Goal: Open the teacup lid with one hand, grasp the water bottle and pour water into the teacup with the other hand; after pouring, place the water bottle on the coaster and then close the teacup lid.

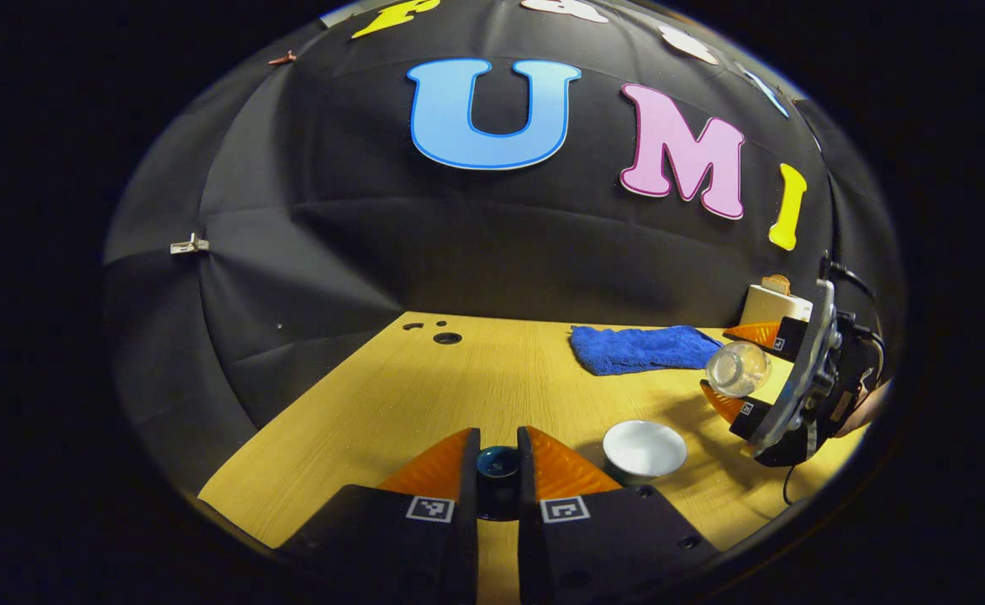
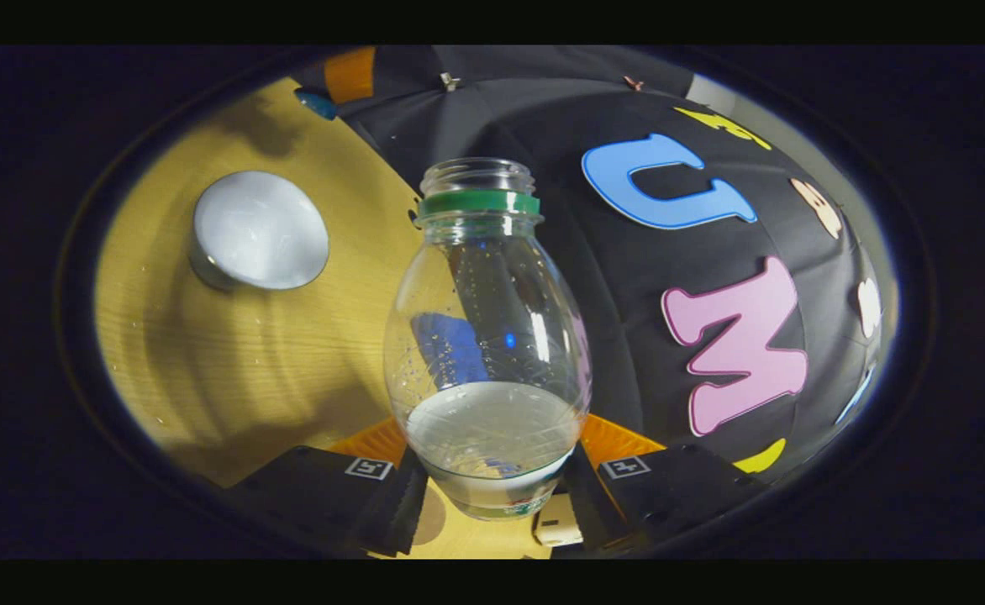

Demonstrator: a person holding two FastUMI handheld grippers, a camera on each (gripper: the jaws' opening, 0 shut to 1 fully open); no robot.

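My left claw [image 1: 498,458] pinches the teacup lid [image 1: 497,464] just beside the open teacup [image 1: 644,449]. Right claw [image 2: 492,470] clamps the water bottle [image 2: 487,353] near it; I'd tip slowly, mouth over the rim.

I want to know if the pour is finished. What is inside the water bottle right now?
Clear water lies in the lower part of the water bottle, held in the right gripper; droplets cling above. The bottle's base, between the fingers, is hidden.

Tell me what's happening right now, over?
Left gripper shut on teacup lid. Right gripper shut on water bottle, tilted near open teacup. Nothing between them.
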